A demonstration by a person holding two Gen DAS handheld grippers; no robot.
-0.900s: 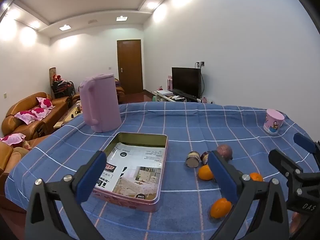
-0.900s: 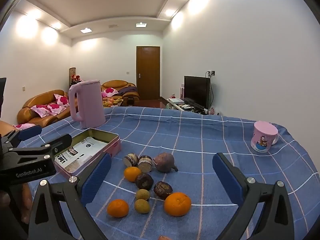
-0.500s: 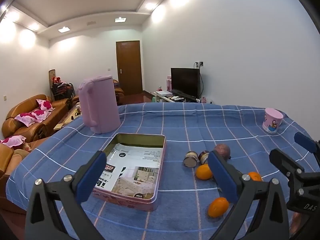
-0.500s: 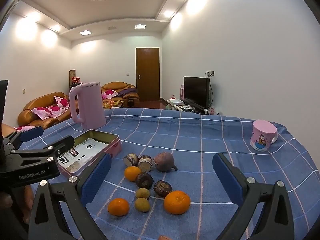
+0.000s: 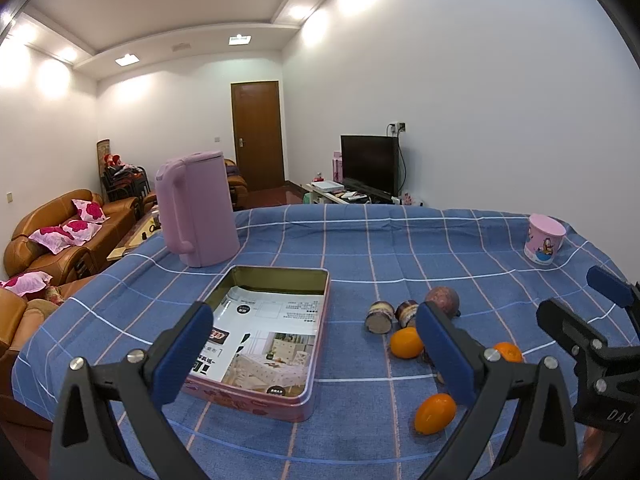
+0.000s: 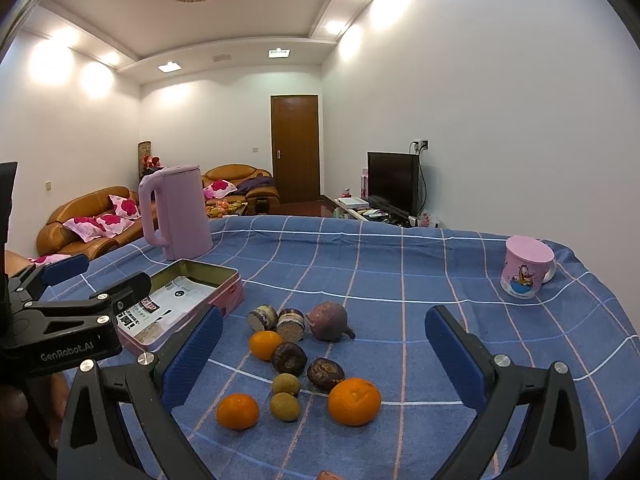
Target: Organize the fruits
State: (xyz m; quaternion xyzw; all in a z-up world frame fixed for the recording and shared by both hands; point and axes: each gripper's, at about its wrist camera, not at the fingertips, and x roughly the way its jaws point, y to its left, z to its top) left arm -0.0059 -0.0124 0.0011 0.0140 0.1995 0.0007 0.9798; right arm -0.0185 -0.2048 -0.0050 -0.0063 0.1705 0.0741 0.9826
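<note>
A pink tin box (image 5: 316, 344) (image 6: 232, 292) lies open on the blue checked cloth, with a printed sheet inside. A heap of fruit lies to its right: three oranges (image 6: 354, 401) (image 6: 237, 411) (image 6: 265, 345), two small green fruits (image 6: 285, 406), dark round fruits (image 6: 289, 357), two cut pieces (image 6: 263, 317) and a purple beet-like one (image 6: 328, 321). My left gripper (image 5: 316, 354) is open above the box. My right gripper (image 6: 324, 356) is open above the heap. Both are empty.
A pink kettle (image 5: 196, 208) (image 6: 174, 212) stands behind the box. A pink cartoon mug (image 5: 543, 239) (image 6: 526, 267) stands at the far right. Sofas, a door and a TV lie beyond the table's far edge.
Both grippers have drifted back and up a little; the table objects sit slightly lower and smaller in view. Nothing was grasped or moved.
</note>
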